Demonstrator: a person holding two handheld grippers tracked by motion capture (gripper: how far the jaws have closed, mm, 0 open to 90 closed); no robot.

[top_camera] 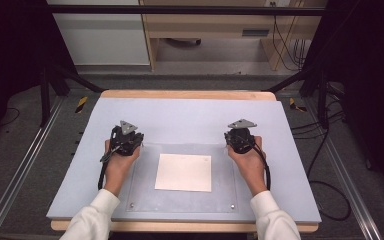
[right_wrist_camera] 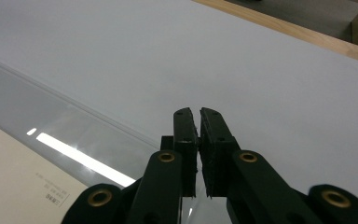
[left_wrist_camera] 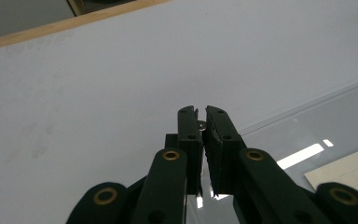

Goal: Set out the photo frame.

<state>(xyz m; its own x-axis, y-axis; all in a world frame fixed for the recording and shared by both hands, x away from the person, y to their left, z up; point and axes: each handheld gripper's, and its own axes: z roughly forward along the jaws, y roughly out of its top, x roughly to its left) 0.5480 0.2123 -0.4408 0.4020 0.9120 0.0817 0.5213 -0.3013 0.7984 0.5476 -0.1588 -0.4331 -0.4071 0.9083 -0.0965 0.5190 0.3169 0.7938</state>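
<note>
Both your tongs closed, nothing between jaws: left gripper (top_camera: 123,141) and right gripper (top_camera: 240,136) sit at far corners of clear sheet (top_camera: 145,200). Paper (top_camera: 183,172) lies flat at sheet centre, between your hands. Risk: paper thin and flush, closed jaws will skid over it; sheet looks slick, pushing may slide or crease paper.

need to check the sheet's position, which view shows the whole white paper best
The high view: the whole white paper lies square under the clear plate, between both grippers. The left gripper view catches just a corner; the right gripper view shows one edge with small print.
</note>
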